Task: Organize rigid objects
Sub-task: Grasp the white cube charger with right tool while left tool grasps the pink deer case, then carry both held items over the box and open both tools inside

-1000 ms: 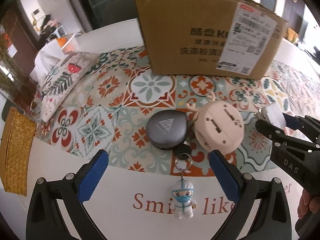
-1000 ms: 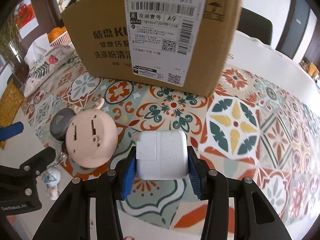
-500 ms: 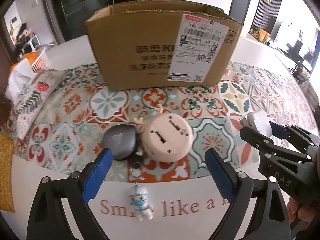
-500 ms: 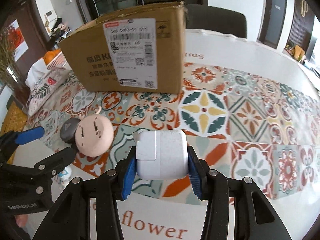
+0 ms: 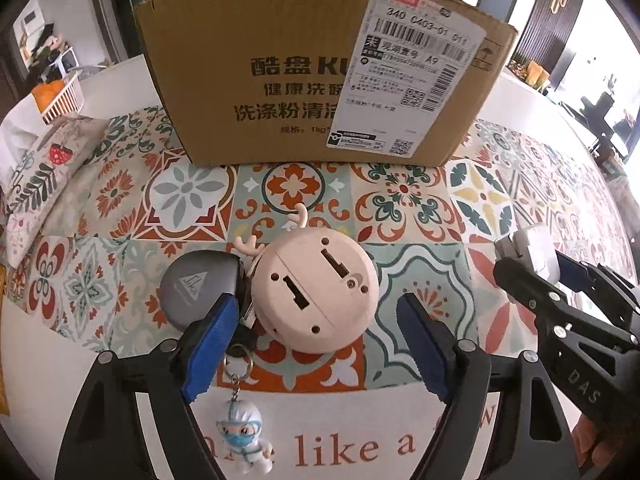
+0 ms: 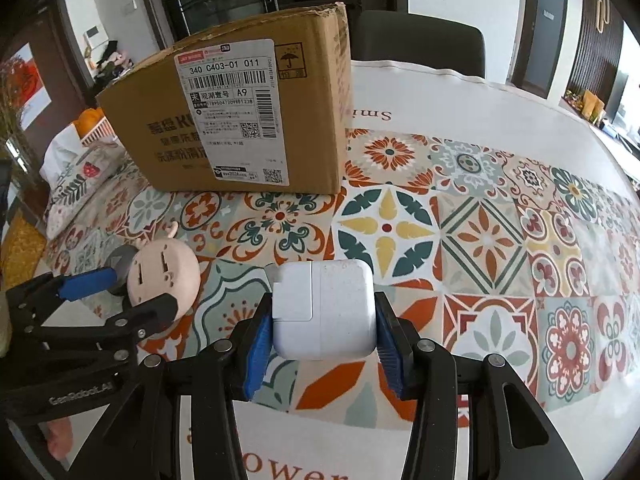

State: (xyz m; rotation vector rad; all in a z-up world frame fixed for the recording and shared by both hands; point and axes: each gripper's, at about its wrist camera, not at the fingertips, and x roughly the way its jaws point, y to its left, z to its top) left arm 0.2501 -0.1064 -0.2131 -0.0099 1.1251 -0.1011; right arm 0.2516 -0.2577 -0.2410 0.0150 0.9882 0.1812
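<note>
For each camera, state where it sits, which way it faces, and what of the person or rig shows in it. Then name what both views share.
Left wrist: on the left gripper, angled down at the round pink deer toy between its closing jaws; the right gripper and a fingertip show at right.
Right wrist: on the right gripper, angled down across the tiled tablecloth, clamping a white charger; the left gripper shows at left.
Shared: the cardboard box, deer toy, charger, tablecloth.

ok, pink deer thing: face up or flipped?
Flipped. The pink deer toy lies face-down on the tablecloth: its flat back with two slots and screw holes faces up, antlers pointing toward the box.
</note>
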